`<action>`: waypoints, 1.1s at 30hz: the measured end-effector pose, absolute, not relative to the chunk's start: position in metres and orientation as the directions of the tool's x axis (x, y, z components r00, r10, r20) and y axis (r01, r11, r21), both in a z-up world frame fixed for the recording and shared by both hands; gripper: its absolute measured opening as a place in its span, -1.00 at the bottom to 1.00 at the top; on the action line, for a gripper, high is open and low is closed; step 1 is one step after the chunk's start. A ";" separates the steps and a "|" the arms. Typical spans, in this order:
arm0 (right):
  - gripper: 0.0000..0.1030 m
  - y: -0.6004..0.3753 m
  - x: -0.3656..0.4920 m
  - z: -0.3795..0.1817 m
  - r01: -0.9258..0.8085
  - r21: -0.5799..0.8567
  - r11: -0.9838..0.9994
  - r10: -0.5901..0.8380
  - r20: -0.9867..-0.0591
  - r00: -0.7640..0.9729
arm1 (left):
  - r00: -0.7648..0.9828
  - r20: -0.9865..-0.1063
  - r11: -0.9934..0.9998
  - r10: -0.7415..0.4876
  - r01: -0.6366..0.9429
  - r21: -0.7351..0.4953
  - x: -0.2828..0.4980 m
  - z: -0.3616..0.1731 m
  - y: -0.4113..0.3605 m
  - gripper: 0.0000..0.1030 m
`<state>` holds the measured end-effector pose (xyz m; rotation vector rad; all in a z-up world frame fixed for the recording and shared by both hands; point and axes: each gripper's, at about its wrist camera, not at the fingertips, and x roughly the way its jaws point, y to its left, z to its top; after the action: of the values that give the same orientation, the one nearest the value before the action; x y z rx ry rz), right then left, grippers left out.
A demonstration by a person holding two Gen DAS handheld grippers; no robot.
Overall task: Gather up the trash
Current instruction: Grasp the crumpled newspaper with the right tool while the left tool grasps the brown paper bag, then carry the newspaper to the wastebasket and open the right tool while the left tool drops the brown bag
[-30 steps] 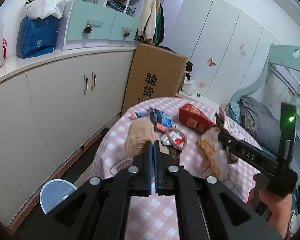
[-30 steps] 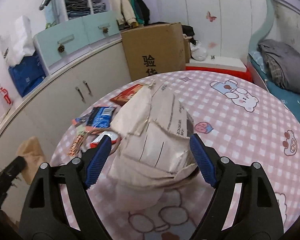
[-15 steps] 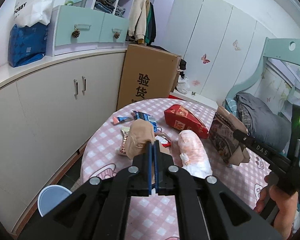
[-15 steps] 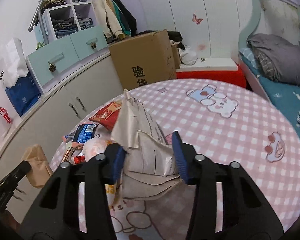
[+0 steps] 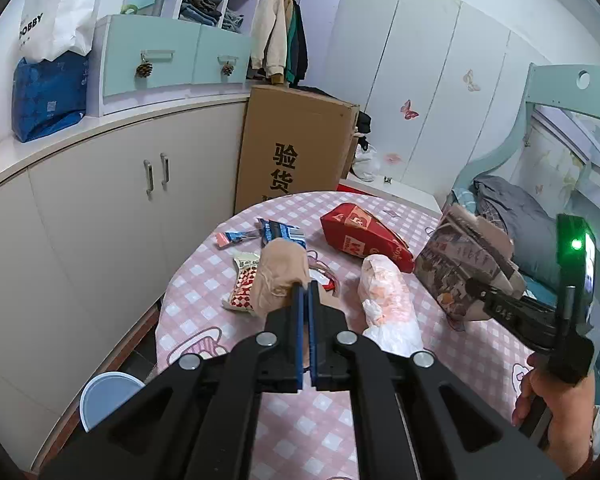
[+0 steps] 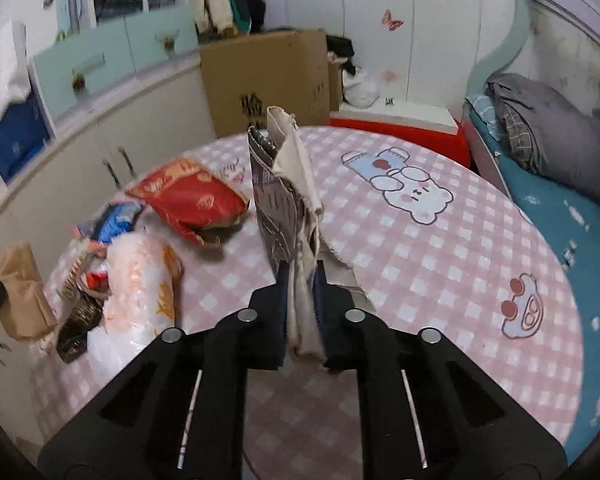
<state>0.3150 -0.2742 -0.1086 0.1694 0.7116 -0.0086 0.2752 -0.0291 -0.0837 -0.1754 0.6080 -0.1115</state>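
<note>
My left gripper (image 5: 305,292) is shut on a crumpled tan paper bag (image 5: 280,276), held over the left edge of the pink checked table (image 5: 204,280). The tan paper bag (image 6: 20,292) also shows at the far left of the right wrist view. My right gripper (image 6: 302,276) has its jaws closing tight on a beige printed paper bag (image 6: 288,184), pressed flat and standing upright between the pads. The left wrist view shows that printed paper bag (image 5: 460,256) at the right, with a hand (image 5: 556,412) on the handle. Loose on the table lie a red snack bag (image 5: 364,236), a white-and-orange plastic bag (image 5: 384,296), a blue wrapper (image 5: 280,234) and a red-checked wrapper (image 5: 244,280).
A pale blue bin (image 5: 108,396) stands on the floor, left of the table and beside the white cabinets (image 5: 100,216). A tall cardboard box (image 5: 296,148) stands behind the table. A bed with grey bedding (image 6: 548,136) runs along the right. The table's right half (image 6: 420,264) holds only the cloth's print.
The right jaws have closed from wide apart onto the printed paper bag, squashing it flat and raising it upright. The left gripper has slid sideways a little, still gripping the tan bag.
</note>
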 end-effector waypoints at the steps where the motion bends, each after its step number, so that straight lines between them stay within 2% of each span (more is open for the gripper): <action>1: -0.85 -0.276 0.311 -0.108 0.063 0.169 0.984 0.060 -0.637 0.769 | 0.816 -0.557 0.979 -0.158 0.055 -0.197 0.275 -0.083 -0.029 -0.96; 8: -0.86 -0.262 0.263 -0.071 -0.019 0.218 0.976 0.131 -0.512 0.849 | 0.830 -0.532 0.972 -0.169 0.051 -0.228 0.265 -0.079 -0.014 -0.96; 16: -0.85 -0.184 0.229 -0.057 -0.220 0.248 0.943 0.316 -0.474 0.822 | 0.863 -0.491 0.959 -0.120 -0.027 -0.282 0.227 -0.075 0.042 -0.96; 23: -0.85 -0.066 0.216 -0.072 -0.414 0.243 0.877 0.479 -0.499 0.722 | 0.865 -0.502 0.937 0.019 -0.190 -0.292 0.193 -0.090 0.118 -0.96; 28: -0.85 0.018 0.219 -0.100 -0.505 0.237 0.830 0.541 -0.565 0.623 | 0.817 -0.568 0.897 0.099 -0.320 -0.305 0.185 -0.124 0.185 -0.96; 33: -0.85 0.085 0.226 -0.141 -0.549 0.218 0.807 0.545 -0.634 0.549 | 0.756 -0.645 0.852 0.115 -0.408 -0.327 0.189 -0.169 0.241 -0.96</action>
<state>0.2263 0.0848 -0.1414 -0.0059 0.7482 0.6477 0.1892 0.2413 -0.1688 -0.4756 0.6573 0.2971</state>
